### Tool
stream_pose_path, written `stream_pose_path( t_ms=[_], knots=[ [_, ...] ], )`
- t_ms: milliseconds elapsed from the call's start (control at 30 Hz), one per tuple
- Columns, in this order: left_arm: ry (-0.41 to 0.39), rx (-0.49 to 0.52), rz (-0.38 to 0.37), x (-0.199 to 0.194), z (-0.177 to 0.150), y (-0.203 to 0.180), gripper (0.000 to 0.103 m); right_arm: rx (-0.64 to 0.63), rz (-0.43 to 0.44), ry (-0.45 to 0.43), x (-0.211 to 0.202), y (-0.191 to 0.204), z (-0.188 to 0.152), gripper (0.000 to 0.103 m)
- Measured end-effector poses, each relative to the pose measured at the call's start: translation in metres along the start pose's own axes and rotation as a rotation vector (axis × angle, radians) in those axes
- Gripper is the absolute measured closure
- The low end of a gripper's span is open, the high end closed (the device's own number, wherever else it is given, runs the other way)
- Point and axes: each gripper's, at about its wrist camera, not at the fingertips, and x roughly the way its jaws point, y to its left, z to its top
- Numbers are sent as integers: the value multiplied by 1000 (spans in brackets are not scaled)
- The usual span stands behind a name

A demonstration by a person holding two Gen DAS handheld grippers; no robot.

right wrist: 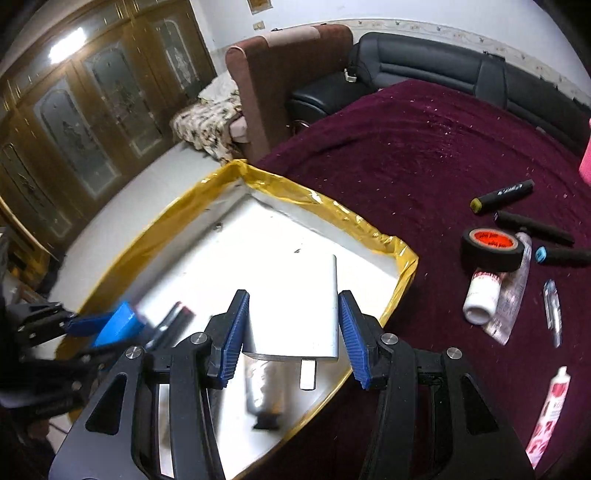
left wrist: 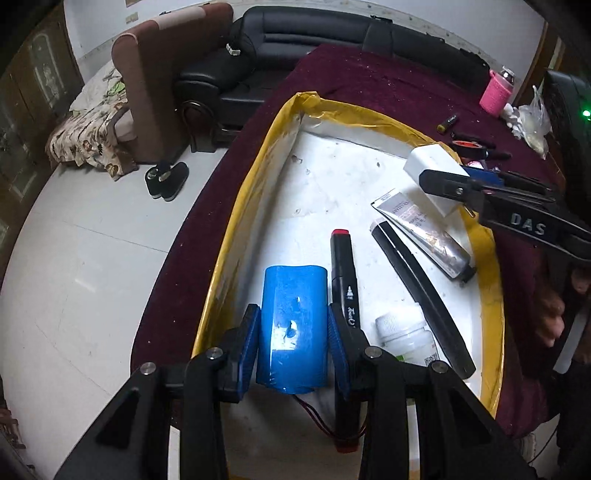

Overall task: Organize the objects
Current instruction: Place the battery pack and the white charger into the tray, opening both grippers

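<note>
Now the left gripper [left wrist: 291, 332] clamps a blue battery pack [left wrist: 293, 325] over the tray [left wrist: 236, 221]; only the right-wrist view shows the right gripper [right wrist: 291, 332] pinching a white charger [right wrist: 295, 314] beside loose black tape [right wrist: 493, 249].

A black leather sofa [left wrist: 310, 33] and a brown upholstered armchair [right wrist: 291, 74] are standing against the white wall [right wrist: 229, 18], facing gold-framed glass cabinet doors [right wrist: 74, 122] across a pale tiled floor [left wrist: 92, 258].

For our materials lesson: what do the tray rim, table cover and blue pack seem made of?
Tray rim: glossy yellow tape or film, wrinkled and shiny. Table cover: maroon plush fabric, matte, holding lint. Blue pack: probably plastic shrink-wrap, smooth with glare.
</note>
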Motion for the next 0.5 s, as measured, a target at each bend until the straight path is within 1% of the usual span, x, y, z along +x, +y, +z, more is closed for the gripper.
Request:
stream_pose_path(
  t_ms=[67,167,233,333,400,500],
  knots=[
    [4,8,1,0,0,-1,67,-11,-18,12,5,1,3,54],
    [11,24,17,2,0,-2,67,10,-14,45,13,-1,5,54],
    [15,30,26,2,2,-3,67,10,-33,59,18,-1,4,54],
    [27,52,31,3,1,-5,65,19,-53,53,18,-1,3,54],
    [15,60,42,4,1,-5,65,27,-51,51,18,-1,3,54],
    [11,53,16,2,1,-2,64,43,-37,39,18,-3,3,52]
  ],
)
